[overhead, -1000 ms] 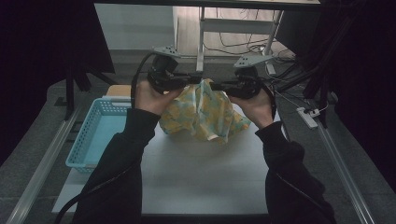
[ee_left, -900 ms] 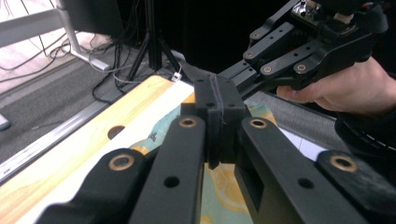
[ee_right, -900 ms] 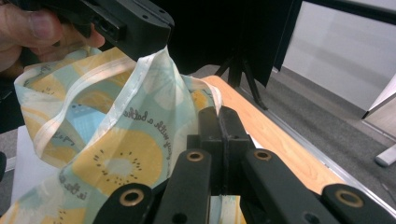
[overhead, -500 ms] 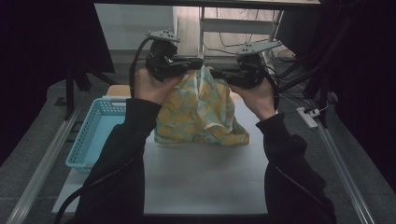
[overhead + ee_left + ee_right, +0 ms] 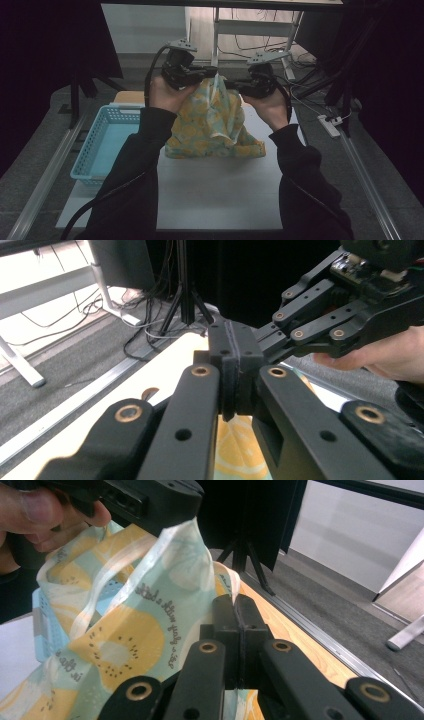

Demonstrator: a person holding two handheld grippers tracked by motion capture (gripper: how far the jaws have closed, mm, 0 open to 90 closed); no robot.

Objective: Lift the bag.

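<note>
In the high view, a printed cloth (image 5: 216, 125) is being held up by its top edge between the left gripper (image 5: 212, 71) and the right gripper (image 5: 229, 83), both sets of jaws clamped shut on the fabric, while its lower hem is being left resting on the tabletop (image 5: 220, 195); a blue basket (image 5: 107, 142) is standing at about nine o'clock from the cloth. Because the two pinch points are sitting so close together at the twelve o'clock peak, the cloth is judged likely to bunch or slide free if the grippers are pulled apart unevenly, and the hem could be dragged toward the basket. In the left gripper view, the pads are being shown pressed together with only a sliver of yellow fabric (image 5: 235, 450) visible below them, so the depth of that grip cannot be judged there. In the right gripper view, the kiwi print and lettering (image 5: 125, 645) are being revealed, and the thin edge caught at the pads is being shown as a shallow hold.
</note>
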